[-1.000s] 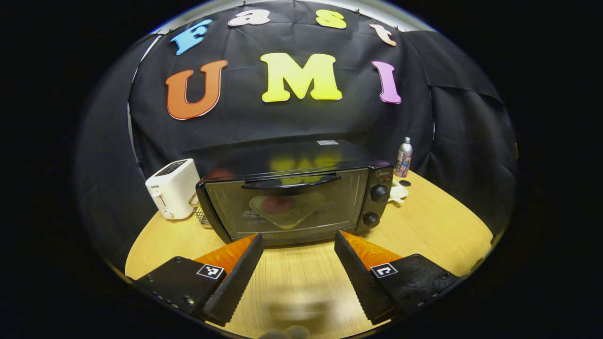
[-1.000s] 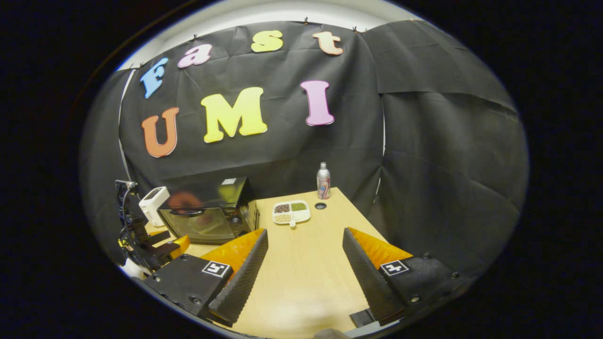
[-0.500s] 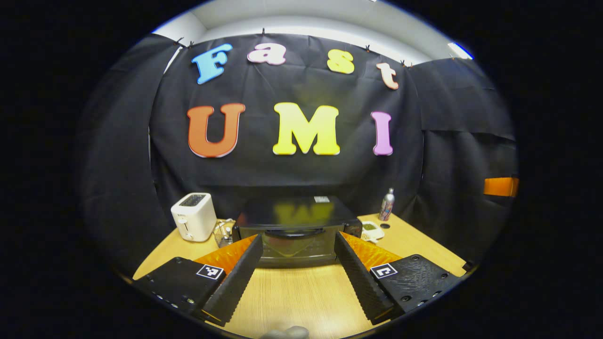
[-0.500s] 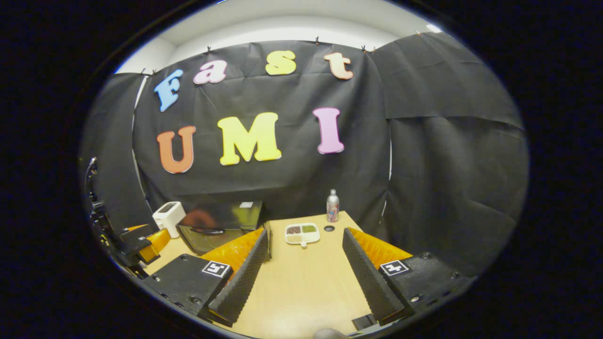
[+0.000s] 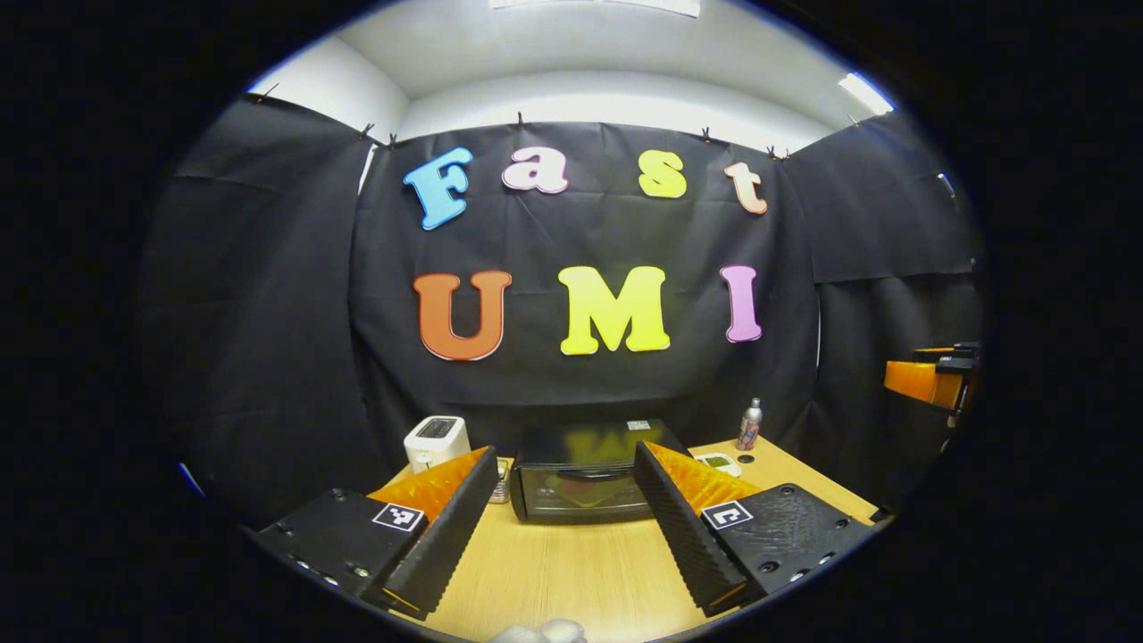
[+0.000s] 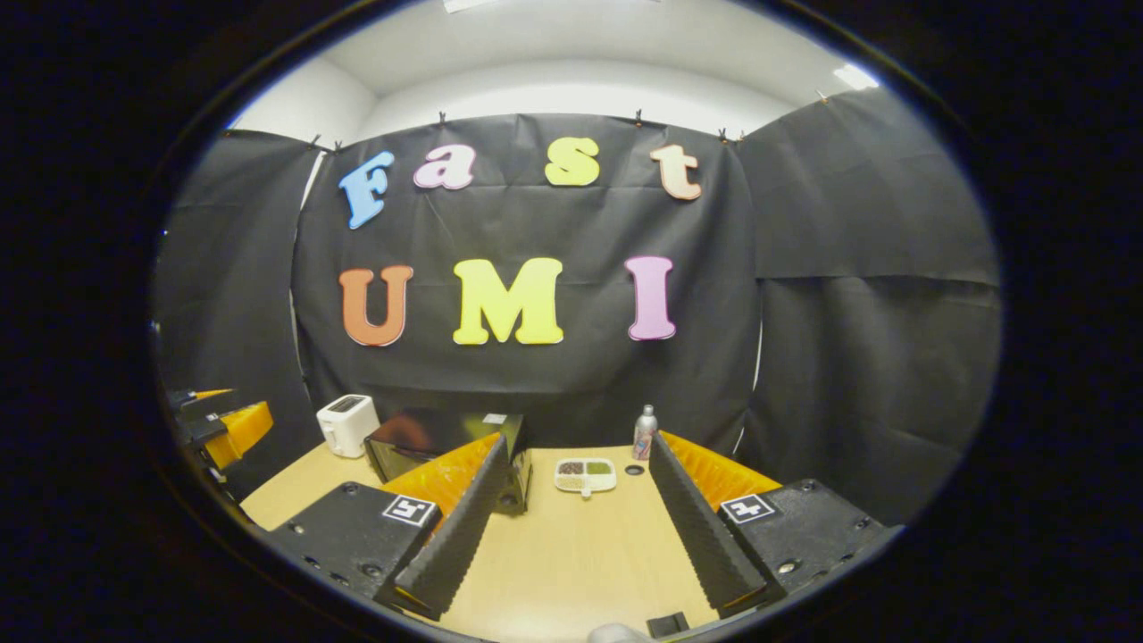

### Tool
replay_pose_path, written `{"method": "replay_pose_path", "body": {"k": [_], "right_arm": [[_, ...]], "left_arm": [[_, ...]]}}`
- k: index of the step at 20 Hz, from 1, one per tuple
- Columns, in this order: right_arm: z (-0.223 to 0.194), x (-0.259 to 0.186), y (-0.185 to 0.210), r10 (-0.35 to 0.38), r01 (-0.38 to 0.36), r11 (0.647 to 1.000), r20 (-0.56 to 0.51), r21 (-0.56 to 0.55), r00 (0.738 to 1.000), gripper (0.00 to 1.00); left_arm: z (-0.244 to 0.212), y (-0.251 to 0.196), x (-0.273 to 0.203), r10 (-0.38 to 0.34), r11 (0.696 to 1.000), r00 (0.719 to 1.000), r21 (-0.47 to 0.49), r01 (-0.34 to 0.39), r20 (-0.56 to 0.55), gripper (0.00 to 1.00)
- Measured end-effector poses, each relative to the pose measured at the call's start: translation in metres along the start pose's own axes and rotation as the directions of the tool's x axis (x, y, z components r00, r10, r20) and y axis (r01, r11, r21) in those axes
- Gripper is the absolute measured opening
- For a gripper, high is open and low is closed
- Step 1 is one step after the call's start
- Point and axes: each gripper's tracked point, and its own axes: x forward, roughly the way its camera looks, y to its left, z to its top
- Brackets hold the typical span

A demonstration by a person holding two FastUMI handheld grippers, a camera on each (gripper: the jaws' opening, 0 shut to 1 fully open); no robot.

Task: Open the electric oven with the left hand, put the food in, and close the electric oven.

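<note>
both grippers are pulling back and tilting up, so the black glass-door electric oven (image 5: pixel 585 482), its door shut, is looking smaller than a second ago, sitting toward the far edge of the pale wooden surface (image 5: pixel 571 572). the left gripper (image 5: pixel 565 487) and right gripper (image 6: pixel 579 478) are still gaping wide, fingers holding nothing. the white toaster (image 5: pixel 436 442) is standing by the oven near the far left corner.

Glossy black oven (image 5: pixel 585 478) top; light wood-grain table (image 5: pixel 571 572); ridged matt fingers (image 5: pixel 446 536); shiny metal bottle (image 6: pixel 644 432)
</note>
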Motion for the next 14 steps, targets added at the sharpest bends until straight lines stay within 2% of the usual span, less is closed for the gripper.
{"method": "replay_pose_path", "body": {"k": [2, 3, 6, 9, 14], "right_arm": [[0.003, -0.009, -0.003, 0.008, -0.008, 1.000, 0.016, 0.006, 1.000, 0.96], [0.006, -0.011, -0.006, 0.005, -0.006, 1.000, 0.023, 0.006, 1.000, 0.96], [0.009, -0.016, -0.014, 0.005, -0.005, 1.000, 0.032, 0.019, 0.999, 0.96], [0.011, -0.017, -0.022, -0.001, 0.001, 1.000, 0.026, 0.019, 1.000, 0.96], [0.025, -0.022, -0.024, 0.015, -0.015, 1.000, 0.050, 0.009, 0.999, 0.96]], "left_arm": [[0.005, -0.002, -0.011, 0.010, 1.000, 1.000, 0.003, -0.010, 0.002, 1.00], [0.008, -0.004, -0.016, 0.009, 1.000, 1.000, 0.006, -0.009, 0.004, 0.97], [0.020, -0.010, -0.024, 0.017, 1.000, 0.999, 0.012, -0.017, 0.031, 0.97], [0.025, -0.021, -0.027, 0.004, 1.000, 0.999, -0.023, -0.003, 0.039, 0.97], [0.034, -0.024, -0.026, 0.008, 1.000, 0.999, -0.008, -0.008, 0.051, 0.96]]}}
